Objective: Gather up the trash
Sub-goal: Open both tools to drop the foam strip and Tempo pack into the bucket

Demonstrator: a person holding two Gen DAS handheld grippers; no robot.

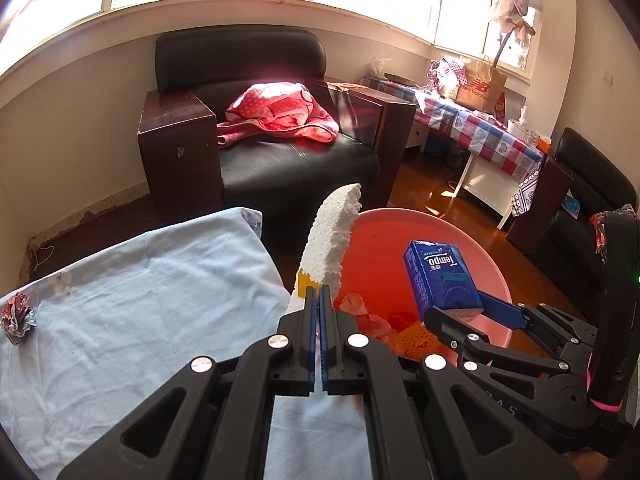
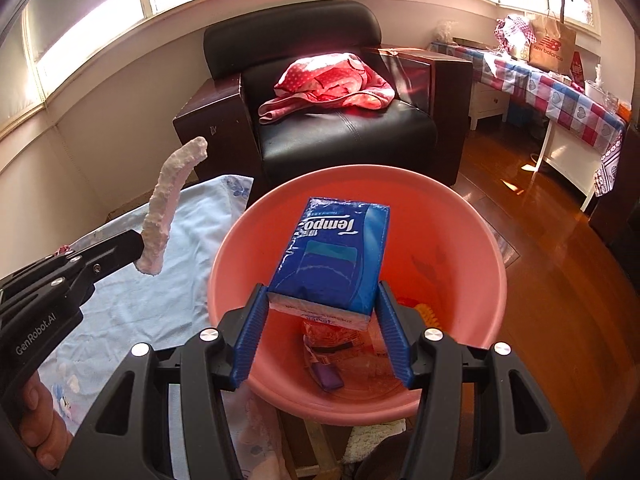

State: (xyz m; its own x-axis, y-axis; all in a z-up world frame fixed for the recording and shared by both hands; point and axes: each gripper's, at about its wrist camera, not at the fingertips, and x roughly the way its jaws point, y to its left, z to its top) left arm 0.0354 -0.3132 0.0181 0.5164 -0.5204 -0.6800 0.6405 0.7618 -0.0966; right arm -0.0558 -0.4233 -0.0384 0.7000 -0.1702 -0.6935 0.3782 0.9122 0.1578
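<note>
My left gripper (image 1: 319, 292) is shut on a curved white foam piece (image 1: 330, 236), held at the left rim of the pink basin (image 1: 472, 248). It also shows in the right wrist view (image 2: 162, 208). My right gripper (image 2: 322, 300) is shut on a blue Tempo tissue pack (image 2: 336, 256) and holds it above the pink basin (image 2: 460, 240). The basin holds several scraps, among them a purple piece (image 2: 328, 376) and a yellow one (image 2: 430, 314). A crumpled red-and-white wrapper (image 1: 18, 318) lies on the light-blue cloth (image 1: 140, 300) at the far left.
A black leather armchair (image 1: 280, 160) with a pink dotted cloth (image 1: 280, 114) stands behind the basin. A table with a checked cover (image 1: 480, 128) and a paper bag (image 1: 480, 84) stands at the right. Wooden floor (image 2: 560, 280) lies to the right of the basin.
</note>
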